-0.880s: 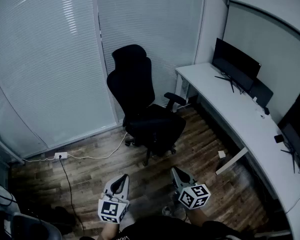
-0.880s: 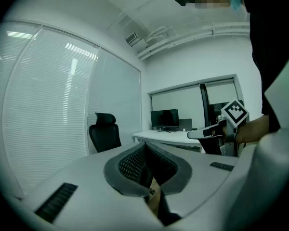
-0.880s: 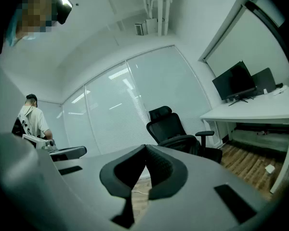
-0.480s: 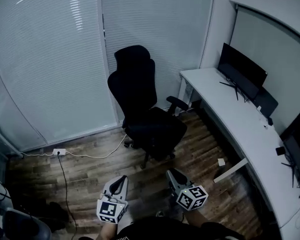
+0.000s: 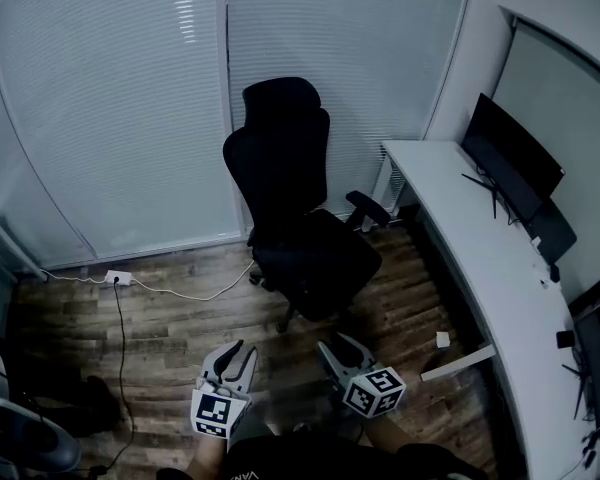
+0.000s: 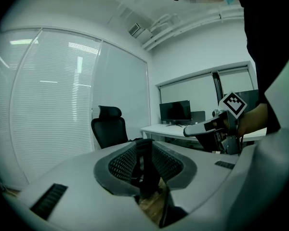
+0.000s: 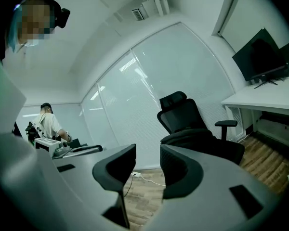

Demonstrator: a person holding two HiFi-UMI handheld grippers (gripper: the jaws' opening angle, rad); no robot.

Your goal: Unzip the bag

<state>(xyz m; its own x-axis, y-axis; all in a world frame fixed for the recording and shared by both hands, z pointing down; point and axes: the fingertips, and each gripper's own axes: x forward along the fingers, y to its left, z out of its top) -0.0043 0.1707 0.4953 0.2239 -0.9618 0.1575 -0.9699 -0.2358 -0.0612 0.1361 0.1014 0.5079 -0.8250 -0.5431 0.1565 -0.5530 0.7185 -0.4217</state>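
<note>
Meanwhile the head view has swung: the chair [image 5: 285, 188] sits nearer the middle and the table [image 5: 470, 238] has slid toward the right edge. The left gripper [image 5: 233, 352] stays low over the floor [image 5: 160, 323], jaws a narrow slit apart. The right gripper [image 5: 334, 348] has drifted leftward and gapes wider, empty. No bag shows in any view.

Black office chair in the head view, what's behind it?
Closed white blinds hang behind the office chair, down to the wooden floor. The chair's back hides a stretch of them.
</note>
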